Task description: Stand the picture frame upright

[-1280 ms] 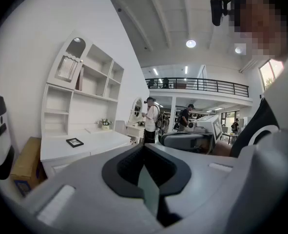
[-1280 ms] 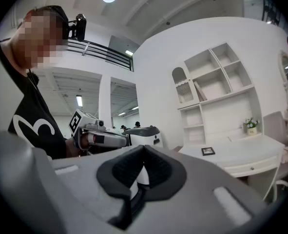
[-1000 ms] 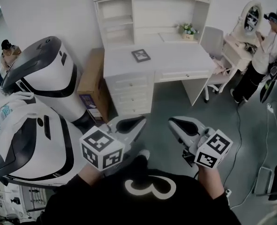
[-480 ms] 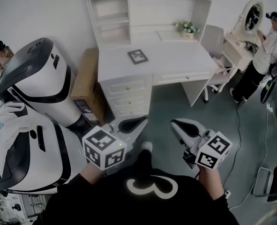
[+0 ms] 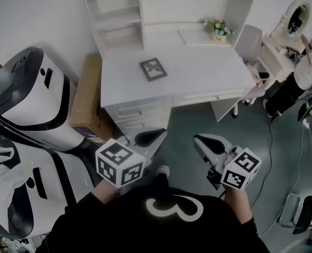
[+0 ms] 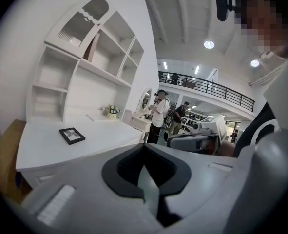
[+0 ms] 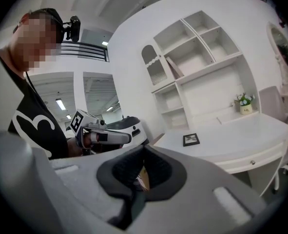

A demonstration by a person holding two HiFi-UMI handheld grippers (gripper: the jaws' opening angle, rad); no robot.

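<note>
Picture frame (image 5: 153, 69) flat on white desk (image 5: 198, 77) — left gripper (image 5: 148, 137) and right gripper (image 5: 204, 141) well apart from it, fingers closed, empty

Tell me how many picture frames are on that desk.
1. The picture frame lies flat on the white desk, left of centre. The partly cropped shelves above could hide more.

Head camera looks down; 3 views share desk (image 5: 208, 75).

White outlined "3" (image 5: 175, 210) on the front of the person's black shirt (image 5: 113, 231); nothing else legible.
</note>
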